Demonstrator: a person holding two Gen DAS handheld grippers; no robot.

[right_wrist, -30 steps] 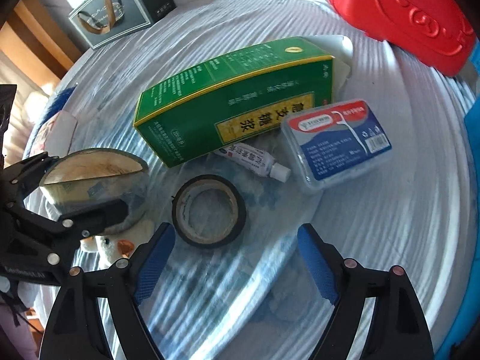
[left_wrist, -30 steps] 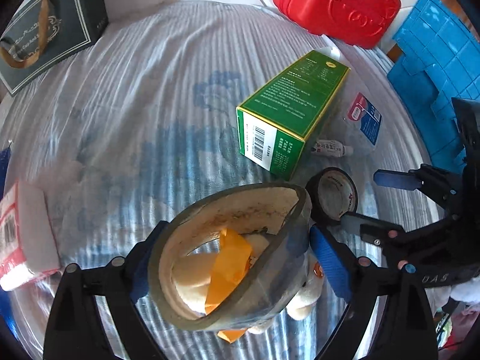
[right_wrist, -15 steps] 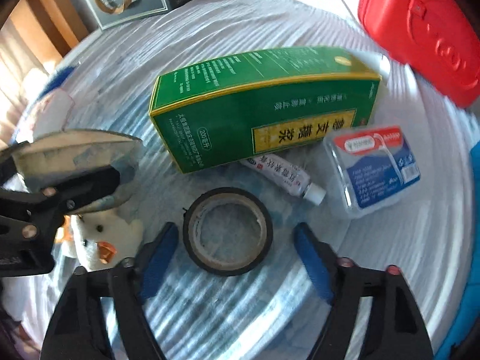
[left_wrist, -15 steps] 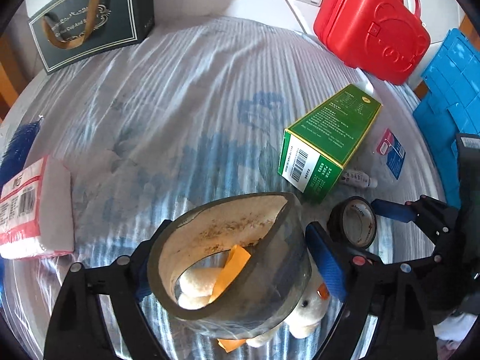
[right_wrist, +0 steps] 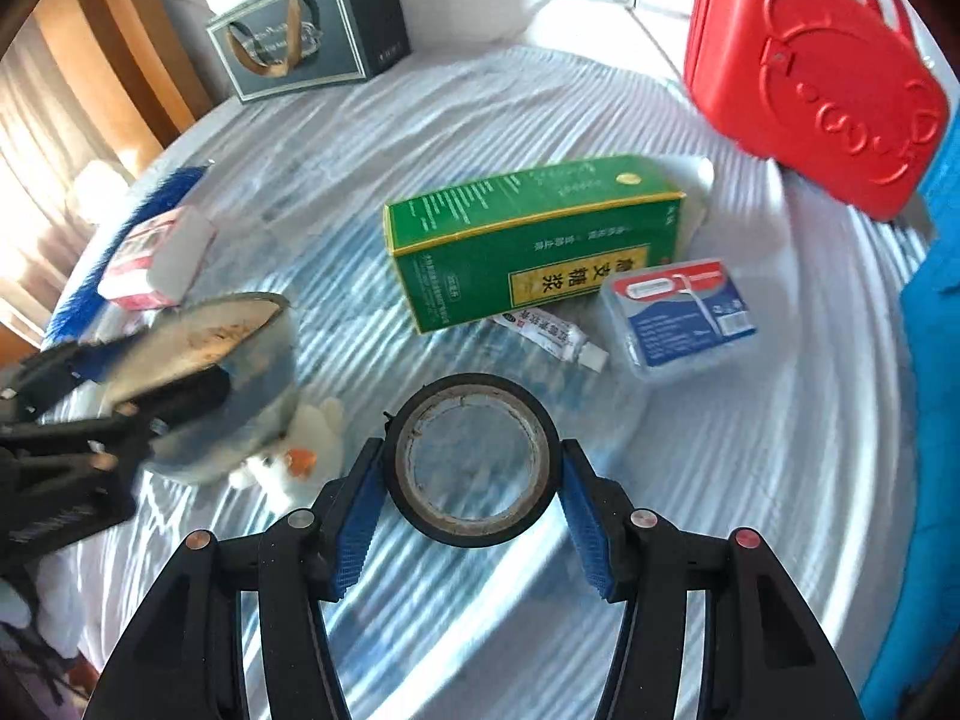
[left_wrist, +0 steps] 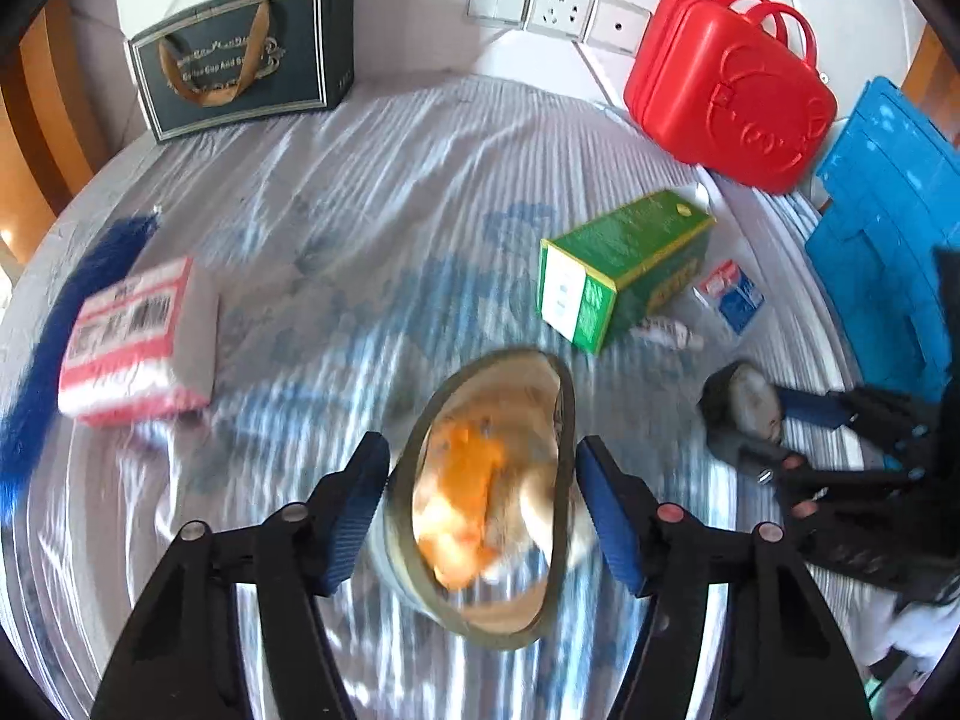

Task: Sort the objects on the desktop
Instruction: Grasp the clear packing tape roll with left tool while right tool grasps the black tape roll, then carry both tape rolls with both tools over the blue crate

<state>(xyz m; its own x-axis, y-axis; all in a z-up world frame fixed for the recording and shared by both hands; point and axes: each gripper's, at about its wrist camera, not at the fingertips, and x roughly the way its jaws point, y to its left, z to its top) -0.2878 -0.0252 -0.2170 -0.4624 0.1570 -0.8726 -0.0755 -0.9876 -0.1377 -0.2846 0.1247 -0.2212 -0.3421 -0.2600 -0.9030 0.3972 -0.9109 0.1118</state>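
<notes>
My left gripper (left_wrist: 483, 504) is shut on a large clear tape roll (left_wrist: 528, 618), squeezed oval and held above the table; a white and orange plush toy (left_wrist: 462, 492) shows through it. It also shows in the right wrist view (right_wrist: 204, 354). My right gripper (right_wrist: 471, 504) is shut on a black tape roll (right_wrist: 471, 393), lifted off the cloth. In the left wrist view the black tape roll (left_wrist: 744, 402) sits in the right gripper at the right. A green box (right_wrist: 528, 240), a small white tube (right_wrist: 552, 336) and a floss-pick box (right_wrist: 678, 312) lie on the table.
A red case (right_wrist: 816, 78) and a dark gift bag (right_wrist: 312, 30) stand at the back by the wall. A tissue pack (left_wrist: 138, 342) and a blue brush (left_wrist: 48, 330) lie at the left. A blue crate (left_wrist: 888, 234) is at the right. The plush toy (right_wrist: 288, 456) lies under the left gripper.
My right gripper has closed on the black tape roll and lifted it. Both grippers have pulled back and up from the table. The clear roll has been squeezed narrower.
</notes>
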